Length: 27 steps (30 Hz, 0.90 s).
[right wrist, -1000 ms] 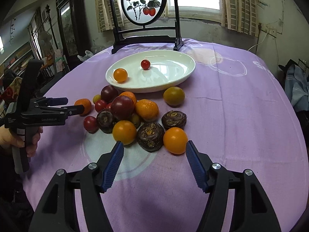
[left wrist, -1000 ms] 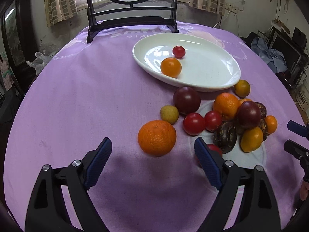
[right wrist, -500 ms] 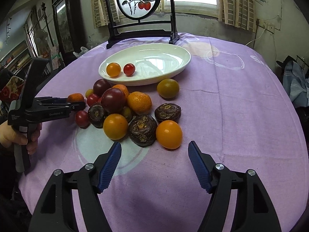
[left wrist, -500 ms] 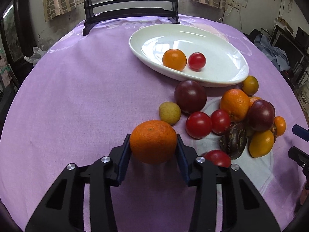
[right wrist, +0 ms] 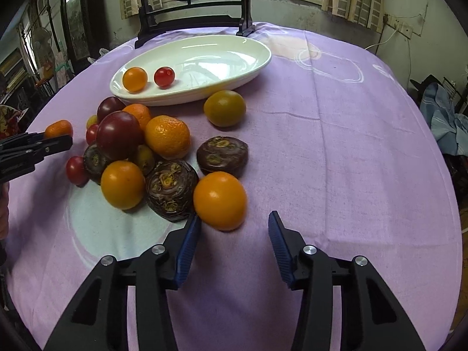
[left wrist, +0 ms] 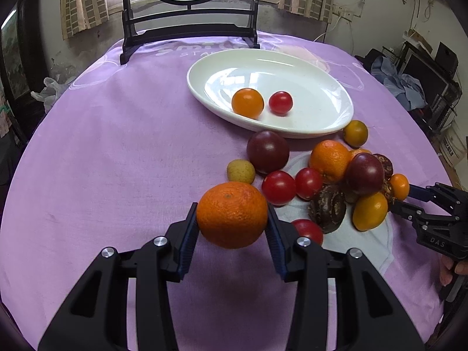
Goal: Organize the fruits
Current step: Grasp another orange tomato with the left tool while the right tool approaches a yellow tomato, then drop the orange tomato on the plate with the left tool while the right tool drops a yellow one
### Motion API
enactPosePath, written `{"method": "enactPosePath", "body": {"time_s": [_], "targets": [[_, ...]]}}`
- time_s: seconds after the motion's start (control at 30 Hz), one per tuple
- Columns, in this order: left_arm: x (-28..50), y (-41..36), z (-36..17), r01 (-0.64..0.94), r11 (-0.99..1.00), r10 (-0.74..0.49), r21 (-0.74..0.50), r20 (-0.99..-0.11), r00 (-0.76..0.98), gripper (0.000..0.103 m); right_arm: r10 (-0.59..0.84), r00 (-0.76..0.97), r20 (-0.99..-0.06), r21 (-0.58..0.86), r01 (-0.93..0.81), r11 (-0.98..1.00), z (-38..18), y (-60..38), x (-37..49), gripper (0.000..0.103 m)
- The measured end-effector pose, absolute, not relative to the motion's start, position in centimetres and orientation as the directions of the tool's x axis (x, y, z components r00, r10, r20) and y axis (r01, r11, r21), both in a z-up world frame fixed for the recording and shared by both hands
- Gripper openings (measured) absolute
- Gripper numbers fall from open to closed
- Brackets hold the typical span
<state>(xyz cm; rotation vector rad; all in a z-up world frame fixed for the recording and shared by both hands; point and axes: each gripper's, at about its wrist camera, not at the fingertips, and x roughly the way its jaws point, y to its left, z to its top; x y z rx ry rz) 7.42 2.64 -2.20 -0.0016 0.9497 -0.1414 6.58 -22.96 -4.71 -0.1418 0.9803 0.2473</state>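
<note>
My left gripper [left wrist: 232, 228] is shut on a large orange [left wrist: 232, 214] and holds it just above the purple cloth. A white oval plate [left wrist: 321, 122] beyond it holds an orange tomato [left wrist: 247, 102] and a red cherry tomato [left wrist: 280, 102]. A pile of fruit [left wrist: 333, 181] lies between plate and grippers. My right gripper [right wrist: 234, 234] is open; an orange tomato [right wrist: 220, 200] sits just ahead of it, close to the left finger. The left gripper also shows in the right wrist view [right wrist: 38, 149], with the orange [right wrist: 58, 128].
A dark wooden screen stand [left wrist: 190, 29] stands at the table's far edge behind the plate. A greenish-orange fruit [right wrist: 224, 108] lies alone by the plate's rim. Two dark brown ridged fruits [right wrist: 222, 155] lie in the pile. The table edge curves round on all sides.
My left gripper closed on the large orange and lifted it slightly. My right gripper moved forward toward the orange tomato, staying open. The red cherry tomato rolled next to the orange one in the plate.
</note>
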Motion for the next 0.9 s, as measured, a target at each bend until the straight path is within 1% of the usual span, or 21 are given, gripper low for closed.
{"method": "enactPosePath", "body": {"time_s": [0.1,0.13,0.17,0.33,0.47,0.67,0.77,0.9], "targets": [[7.3,2.7,-2.2,0.119,0.991,-0.119,-0.061,-0.811,0.573,0.043,0.127,0.547,-0.827,-0.038,-0.280,0.959,-4.8,-22.3,7.3,0.048],[7.3,2.7,-2.2,0.118,0.991,-0.118,-0.061,-0.812,0.572,0.043,0.135,0.547,-0.827,-0.032,-0.285,0.958,-4.7,-22.2,7.4,0.040],[7.4,2.8,-2.2,0.118,0.991,-0.118,-0.061,-0.813,0.571,0.043,0.157,0.539,-0.827,-0.012,-0.296,0.955,-4.7,-22.2,7.4,0.035],[7.4,3.0,-1.9,0.124,0.990,-0.123,-0.063,-0.812,0.571,0.043,0.152,0.577,-0.802,-0.022,-0.282,0.959,-2.7,-22.4,6.1,0.035],[7.9,2.8,-0.5,0.142,0.988,-0.134,-0.062,-0.796,0.590,0.043,0.205,0.632,-0.747,-0.009,-0.318,0.948,0.5,-22.0,5.3,0.035],[10.9,1.7,2.4,0.155,0.985,-0.153,-0.070,-0.766,0.625,0.043,0.251,0.690,-0.679,-0.036,-0.372,0.928,3.9,-19.7,7.8,0.035],[13.7,1.3,2.8,0.135,0.988,-0.146,-0.077,-0.762,0.630,0.043,0.266,0.689,-0.674,-0.028,-0.384,0.923,3.8,-18.3,10.4,0.035],[17.6,1.0,2.2,0.073,0.995,-0.103,-0.073,-0.768,0.632,0.043,0.241,0.655,-0.716,-0.029,-0.373,0.927,2.0,-16.6,13.7,0.035]]}}
